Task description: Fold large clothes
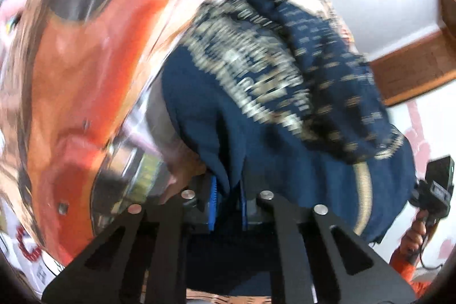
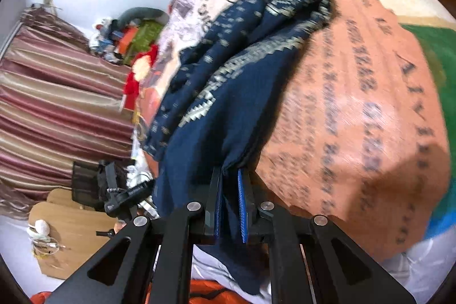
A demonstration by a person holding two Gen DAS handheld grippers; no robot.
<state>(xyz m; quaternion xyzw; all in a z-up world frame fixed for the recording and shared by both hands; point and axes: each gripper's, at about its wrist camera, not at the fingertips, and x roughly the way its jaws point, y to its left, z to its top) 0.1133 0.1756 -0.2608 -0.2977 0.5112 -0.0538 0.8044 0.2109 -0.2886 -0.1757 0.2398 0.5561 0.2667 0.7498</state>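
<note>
bedspread (image 2: pixel 356 110): biggest thing in both views; flat woven cloth, printed all over, salmon-orange panel with dark lettering, green and blue patches at the right edge, cream area at top. In the left wrist view the same cover (image 1: pixel 79 93) shows orange-red print with a dark round ringed shape, heavy motion blur.
curtain (image 2: pixel 57 93): long vertical pleats, shiny stripes in maroon, tan and cream, left side of the right wrist view.
navy garment (image 2: pixel 228 104): large soft dark-blue cloth, thin, crumpled into ridges and folds; cream/gold geometric bands plus small repeated dash motifs; plain navy near the grippers. Lies bunched on the bedspread, its near edge lifted and gathered into both grippers. Left wrist view (image 1: pixel 270 93): same cloth heaped, one curved pale stripe at lower right.
wooden board (image 2: pixel 71 232): light tan, flat, rounded corners, low left, with a small white tangle of cord on it.
wooden trim (image 1: pixel 413 70): brown, straight, against a white wall.
right gripper (image 2: pixel 230 207): black angular arms, blue ribbed pads; jaws narrow, pinched on a gathered fold of the navy garment that runs between the pads.
left gripper (image 1: pixel 228 201): black, blue ribbed pads; jaws close together with navy garment bunched between them, held.
clutter pile (image 2: pixel 128 39): small mixed items, green, orange, red, grey tube; blurred.
</note>
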